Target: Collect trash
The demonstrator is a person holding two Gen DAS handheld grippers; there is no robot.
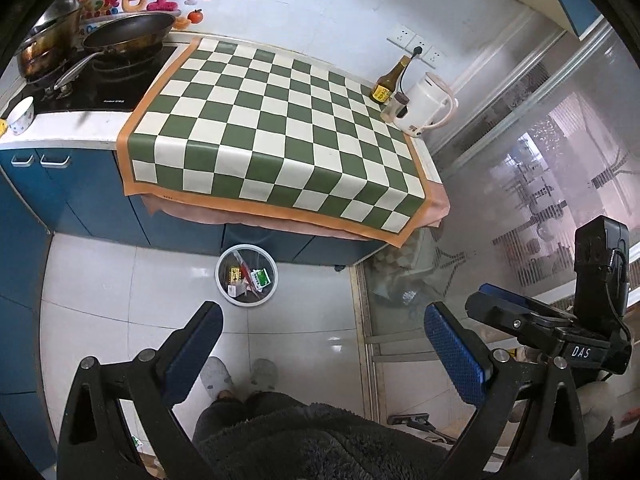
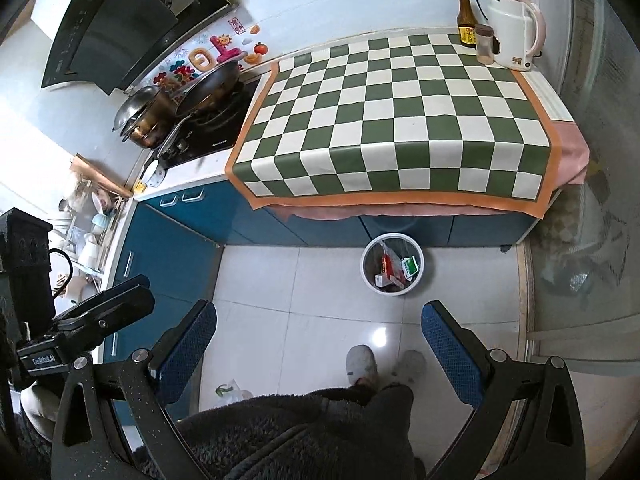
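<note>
A round white trash bin (image 1: 222,285) stands on the floor in front of the blue cabinets; it holds several wrappers and small boxes (image 1: 260,279). It also shows in the right wrist view (image 2: 365,270) with the same trash (image 2: 410,267) inside. My left gripper (image 1: 323,320) is open and empty, held high above the floor and back from the counter. My right gripper (image 2: 318,318) is open and empty too, at about the same height. The green-and-white checkered mat (image 1: 276,128) on the counter has no trash on it in either view (image 2: 400,120).
A brown bottle (image 2: 466,18), a small jar (image 2: 485,45) and a white kettle (image 2: 514,30) stand at the mat's far right corner. Pans (image 2: 208,88) sit on the stove at left. A small white bag (image 2: 232,392) lies on the floor near my slippers (image 2: 362,362).
</note>
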